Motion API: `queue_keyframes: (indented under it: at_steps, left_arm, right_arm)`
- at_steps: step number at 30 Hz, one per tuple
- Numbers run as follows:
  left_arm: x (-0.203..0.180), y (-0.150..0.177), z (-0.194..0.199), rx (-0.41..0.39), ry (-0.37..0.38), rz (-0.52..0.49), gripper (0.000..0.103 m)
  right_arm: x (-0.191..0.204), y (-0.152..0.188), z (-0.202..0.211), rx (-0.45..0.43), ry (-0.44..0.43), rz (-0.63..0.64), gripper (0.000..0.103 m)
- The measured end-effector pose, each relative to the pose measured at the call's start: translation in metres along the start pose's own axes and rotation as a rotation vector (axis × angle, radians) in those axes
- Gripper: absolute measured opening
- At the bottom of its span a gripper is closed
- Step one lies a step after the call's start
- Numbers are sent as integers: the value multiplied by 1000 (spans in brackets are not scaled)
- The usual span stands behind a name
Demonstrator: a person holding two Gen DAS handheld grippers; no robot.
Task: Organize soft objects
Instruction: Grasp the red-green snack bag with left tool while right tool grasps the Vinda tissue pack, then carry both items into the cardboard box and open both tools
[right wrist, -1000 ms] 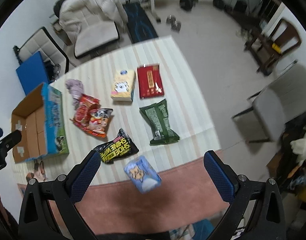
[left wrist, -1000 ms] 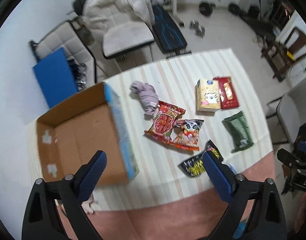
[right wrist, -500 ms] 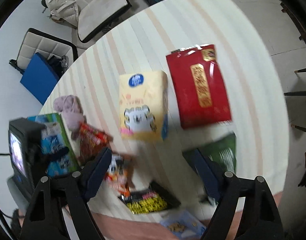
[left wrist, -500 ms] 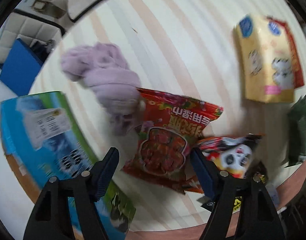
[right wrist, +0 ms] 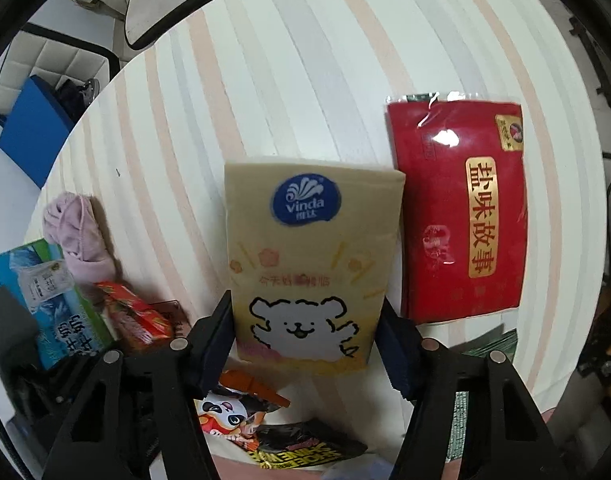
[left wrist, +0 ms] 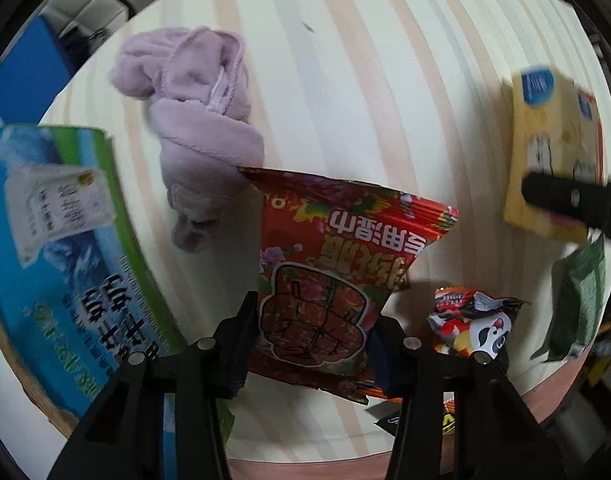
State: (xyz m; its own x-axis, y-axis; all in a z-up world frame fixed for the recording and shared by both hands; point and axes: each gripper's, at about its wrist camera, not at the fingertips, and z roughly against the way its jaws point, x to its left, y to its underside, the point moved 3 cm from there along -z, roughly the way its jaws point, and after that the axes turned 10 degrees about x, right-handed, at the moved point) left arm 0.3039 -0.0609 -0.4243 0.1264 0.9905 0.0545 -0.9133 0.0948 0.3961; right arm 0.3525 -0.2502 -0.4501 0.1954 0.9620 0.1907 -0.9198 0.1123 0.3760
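Fingers of the left gripper [left wrist: 311, 344] stood against both sides of the red wet-wipe packet [left wrist: 337, 280], clamped on its near end; a second ago that gripper hung spread high above the table [left wrist: 385, 80], so it had come down and closed in that time. At one o'clock from the packet lay a small panda snack bag [left wrist: 477, 328]; at eleven o'clock a lilac plush towel [left wrist: 201, 128] touched its far corner; at nine o'clock stood the printed wall of the cardboard box [left wrist: 65, 260].

In the right view, the right gripper [right wrist: 305, 344] had likewise dropped from height and now squeezed the near end of the yellow tissue pack [right wrist: 309, 256]; a red pouch [right wrist: 461, 208] lay just beside it at three o'clock, the box [right wrist: 45, 300] at nine o'clock.

Both soft packs seemed held but not yet lifted; the carry to the box looked next.
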Motion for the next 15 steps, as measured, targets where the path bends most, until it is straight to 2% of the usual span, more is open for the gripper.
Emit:
queue_keyframes:
  at_steps: [3,7,11,15]
  left_arm:
    - [12,11,15,-34,35,50,43]
    - [32,41,48,-120,122,114,43]
    - [61,89,95,-223,215,166,43]
    - [95,145,130,-310,271,205,43]
  right_arm:
    - [1,10,5,-19,27,32,66]
    - [2,35,23,-53,-4,53,66]
    - [8,70,56,-97,-43,100,66]
    - [28,113,86,-142,-81,184,66]
